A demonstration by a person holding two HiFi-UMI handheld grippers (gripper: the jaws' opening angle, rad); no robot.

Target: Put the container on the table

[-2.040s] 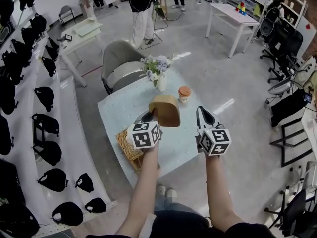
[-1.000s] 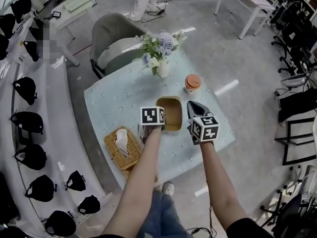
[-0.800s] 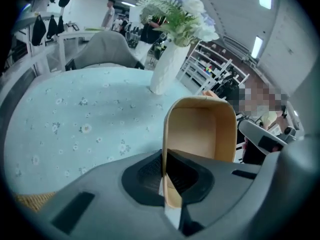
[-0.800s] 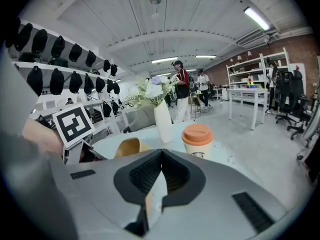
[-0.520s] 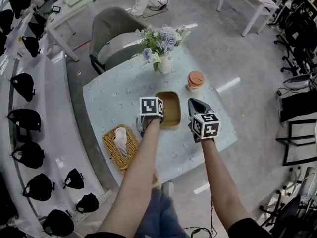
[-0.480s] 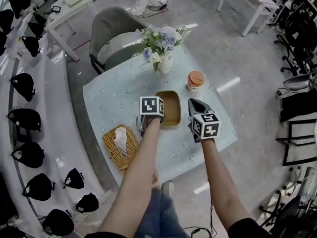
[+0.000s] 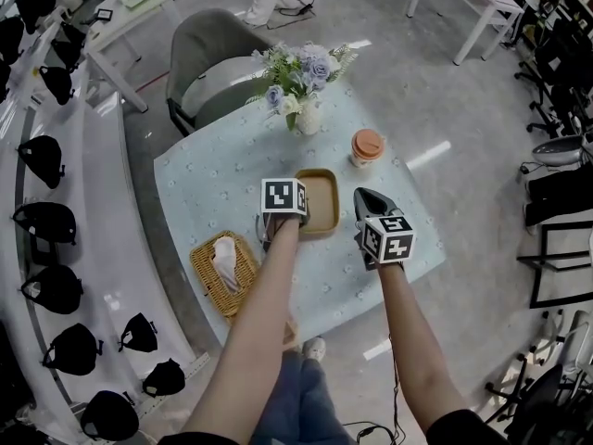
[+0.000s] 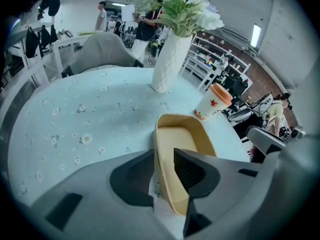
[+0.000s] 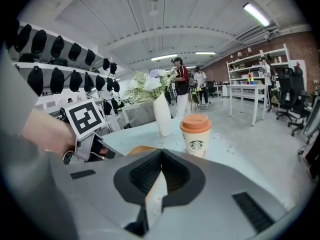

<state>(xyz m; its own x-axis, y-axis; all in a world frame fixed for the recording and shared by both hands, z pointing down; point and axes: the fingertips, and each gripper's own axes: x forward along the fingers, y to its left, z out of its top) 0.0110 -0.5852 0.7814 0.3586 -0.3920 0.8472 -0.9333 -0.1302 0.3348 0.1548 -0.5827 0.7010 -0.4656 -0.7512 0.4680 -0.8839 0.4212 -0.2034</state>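
The container (image 7: 318, 202) sits on the table (image 7: 213, 179), nearer than the vase (image 7: 308, 119). The jaws of the left gripper (image 8: 164, 154) have just been opening, with the container's wall loose between them, so this is the release step. The right gripper (image 9: 161, 153) is closed and empty. Next, I think the left gripper must draw back without tipping the container.

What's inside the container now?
Only its bare floor shows; nothing lies in the container. The left gripper, jaws just opened with the near wall between them, covers the near end.

The table (image 7: 213, 179) holds one container (image 7: 320, 202), one cup (image 7: 367, 146), one flower vase (image 7: 309, 120), one basket (image 7: 206, 276).
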